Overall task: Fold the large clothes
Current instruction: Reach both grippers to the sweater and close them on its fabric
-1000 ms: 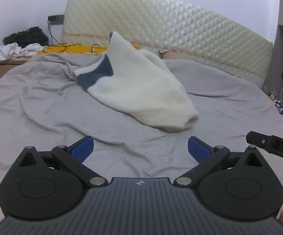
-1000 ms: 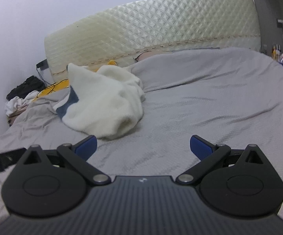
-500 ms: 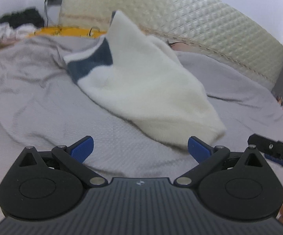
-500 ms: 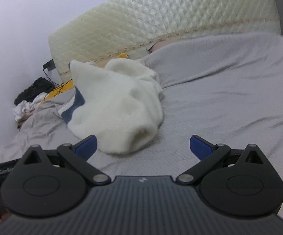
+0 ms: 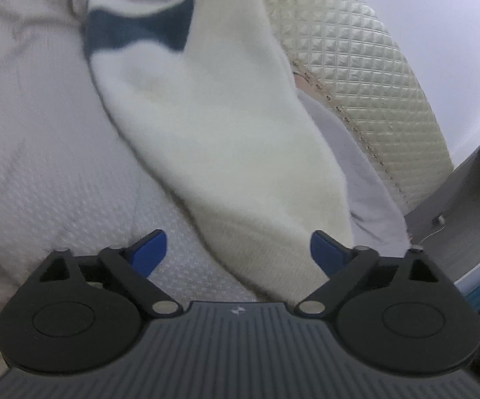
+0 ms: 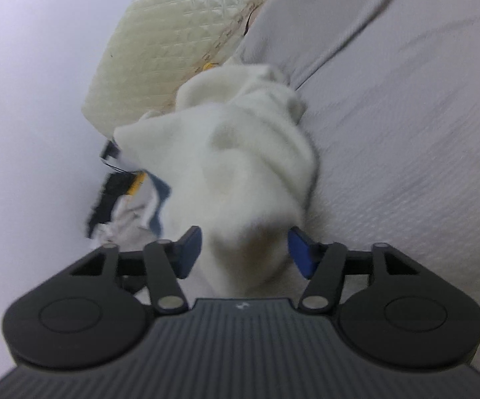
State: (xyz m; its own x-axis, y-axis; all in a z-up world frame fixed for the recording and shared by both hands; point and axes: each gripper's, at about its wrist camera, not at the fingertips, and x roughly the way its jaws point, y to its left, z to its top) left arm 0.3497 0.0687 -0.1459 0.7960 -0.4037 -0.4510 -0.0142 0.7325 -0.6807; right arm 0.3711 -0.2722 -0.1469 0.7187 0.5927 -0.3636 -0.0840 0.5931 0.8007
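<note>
- The left gripper [image 5: 238, 249] stands released, its jaws having just closed a little; its blue pads [image 5: 149, 252] sit wide apart, and the near end of the white fleece garment [image 5: 206, 139] lies between them, closer to the right-hand pad, with neither pad clearly pressing on it.
- From that gripper the garment stretches ahead and up to the left across the grey bedspread [image 5: 33, 166], ending in a dark blue band [image 5: 133, 30] at its far edge.
- Beyond the garment, to the right of the gripper, rises the cream quilted headboard [image 5: 373, 76].
- The right gripper [image 6: 244, 252] has just been closing its jaws; a bunched end of the white fleece garment [image 6: 240, 166] fills the gap between its blue pads [image 6: 191, 249], and both pads appear to meet the fabric, though blur keeps me from being sure that they squeeze it.
- To the right of this gripper lies bare grey bedspread [image 6: 406, 133].
</note>
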